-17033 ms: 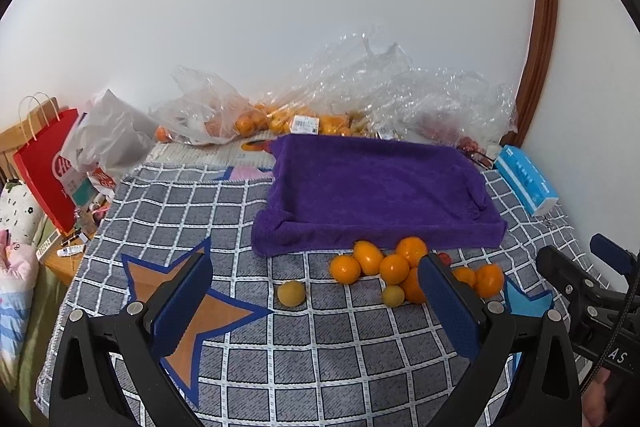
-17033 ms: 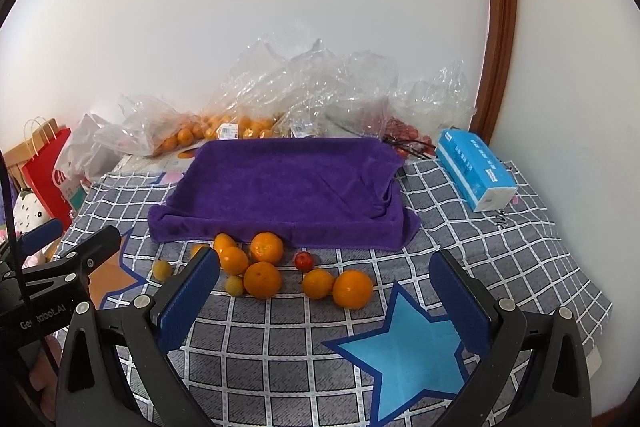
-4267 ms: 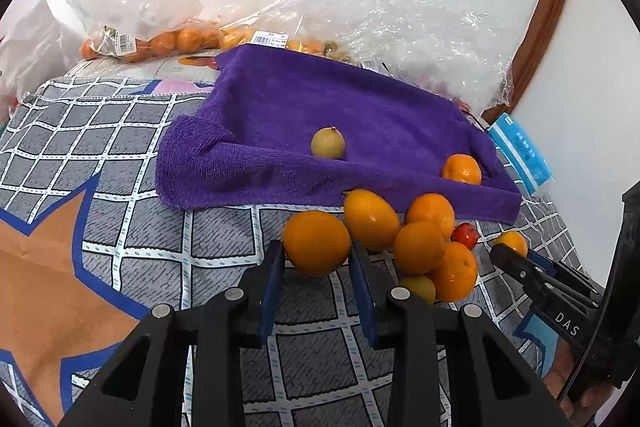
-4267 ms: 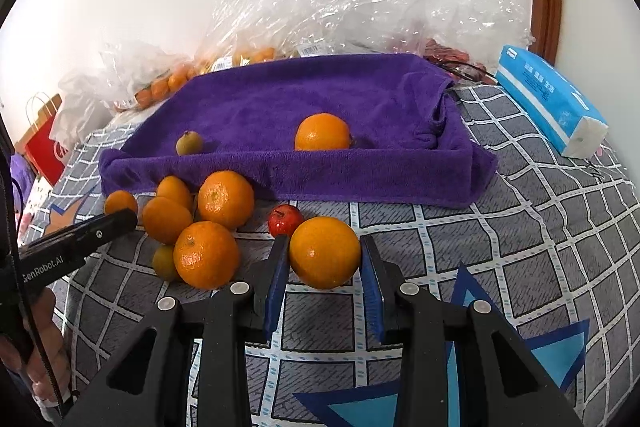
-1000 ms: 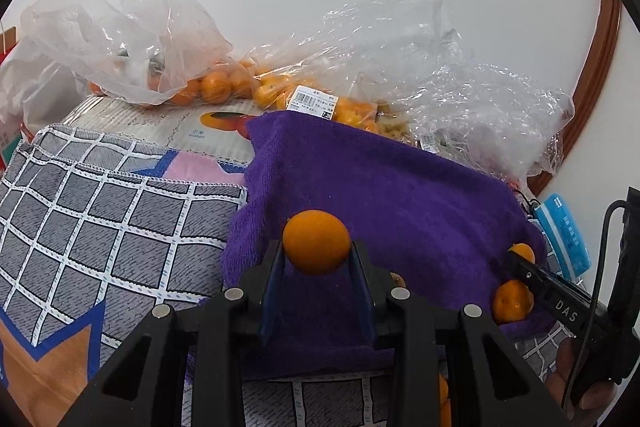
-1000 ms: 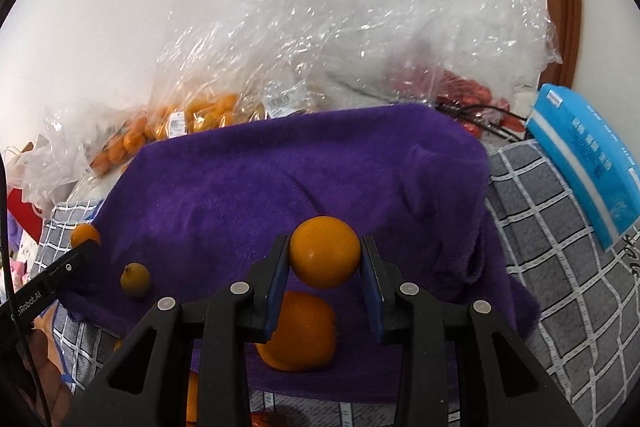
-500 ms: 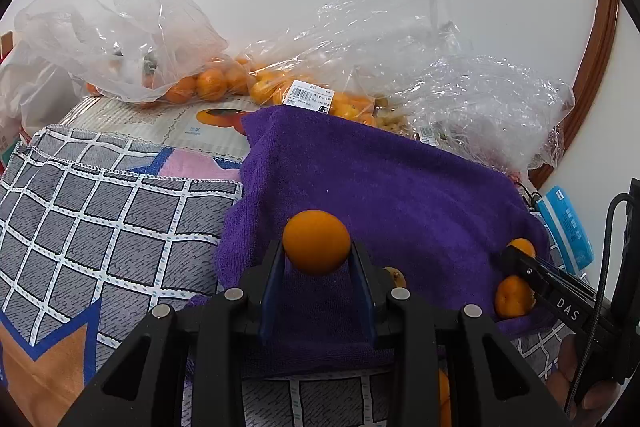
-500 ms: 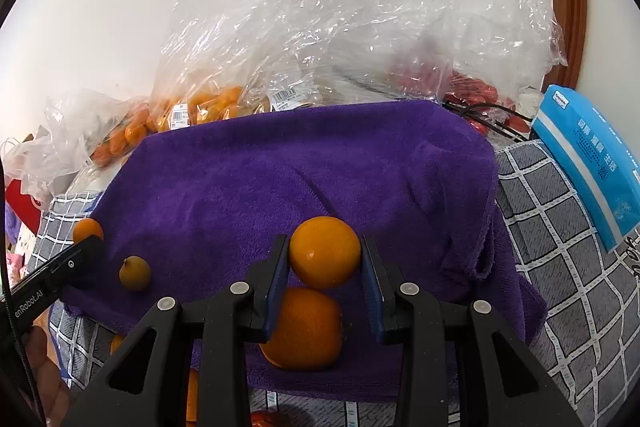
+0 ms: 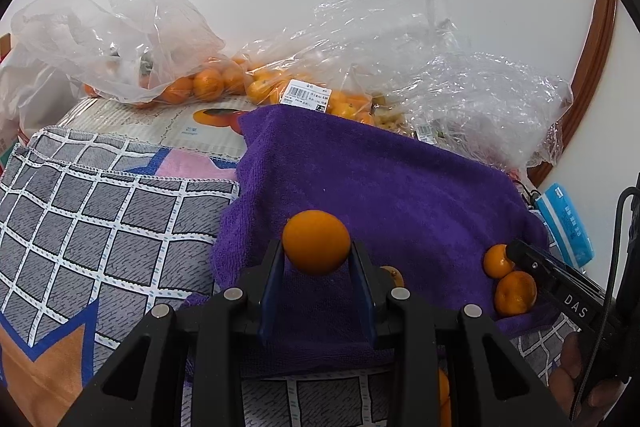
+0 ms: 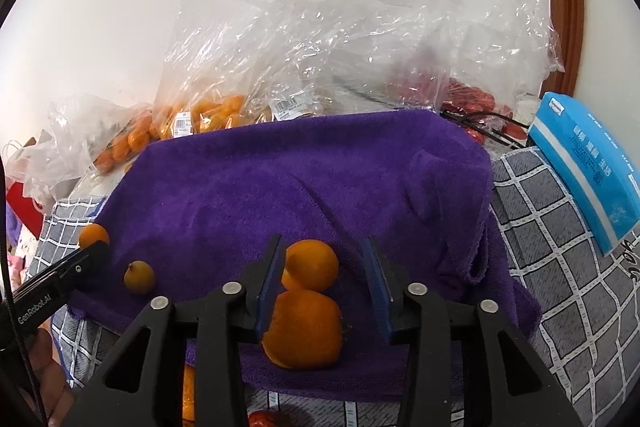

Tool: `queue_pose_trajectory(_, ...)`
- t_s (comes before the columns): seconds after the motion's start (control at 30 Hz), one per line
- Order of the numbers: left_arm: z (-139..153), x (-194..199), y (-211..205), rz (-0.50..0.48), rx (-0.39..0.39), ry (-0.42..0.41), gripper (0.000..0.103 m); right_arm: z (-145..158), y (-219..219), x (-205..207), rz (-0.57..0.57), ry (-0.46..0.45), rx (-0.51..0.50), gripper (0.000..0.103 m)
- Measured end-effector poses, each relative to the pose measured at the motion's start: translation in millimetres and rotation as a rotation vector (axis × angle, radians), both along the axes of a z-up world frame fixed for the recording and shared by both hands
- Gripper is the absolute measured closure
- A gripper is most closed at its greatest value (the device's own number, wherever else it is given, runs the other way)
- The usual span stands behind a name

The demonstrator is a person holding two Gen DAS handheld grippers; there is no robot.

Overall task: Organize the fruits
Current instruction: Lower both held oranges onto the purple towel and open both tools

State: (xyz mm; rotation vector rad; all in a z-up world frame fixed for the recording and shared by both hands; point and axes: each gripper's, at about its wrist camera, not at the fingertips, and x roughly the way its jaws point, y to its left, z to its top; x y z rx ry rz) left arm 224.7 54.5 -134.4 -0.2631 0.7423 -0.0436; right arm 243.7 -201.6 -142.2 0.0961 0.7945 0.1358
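Observation:
My left gripper (image 9: 316,259) is shut on an orange (image 9: 316,242), held just above the near left part of the purple towel (image 9: 380,187). In the right wrist view that same orange (image 10: 94,235) shows at the left towel edge. My right gripper (image 10: 323,267) has its jaws opening. A released orange (image 10: 311,265) sits between the fingers on the purple towel (image 10: 304,179), clear of the right pad. It touches a second orange (image 10: 304,331) just in front of it. A small yellow-brown fruit (image 10: 139,277) lies on the towel's left side.
Clear plastic bags of oranges (image 9: 208,83) line the wall behind the towel. A blue tissue pack (image 10: 592,167) lies right of it on the grey checked blanket (image 9: 100,219). An orange (image 10: 188,399) and a red fruit (image 10: 268,419) lie in front of the towel.
The right gripper's jaws have spread and its orange has dropped onto the towel against the other orange. The left gripper still holds its orange in the same place.

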Motion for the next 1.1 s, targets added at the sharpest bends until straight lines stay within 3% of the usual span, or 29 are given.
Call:
queue_pose_trajectory(0.23, 2.3, -1.2, 2.9, -0.002, -0.04, -0.009, 0.067, 3.4, 2.8, -4.1, -0.001, -0.031, -0.02, 0.055)
queue_pose_trajectory(0.7, 10.9, -12.8, 3.3, 0.044, -0.037, -0.054, 0.062, 21.9, -3.2, -13.2, -0.032, -0.055, -0.043, 0.025)
queue_pose_trajectory(0.97, 19.1, -24.7, 1.6, 0.065, -0.022, -0.089, 0.062, 28.1, 6.0, -27.4, -0.01, -0.125, -0.073, 0.022)
queue_pose_trajectory(1.1, 33.7, -33.7, -2.7, 0.035, 0.001, -0.116, 0.062, 35.5, 12.8, -36.7, 0.024, -0.107, -0.082, 0.022)
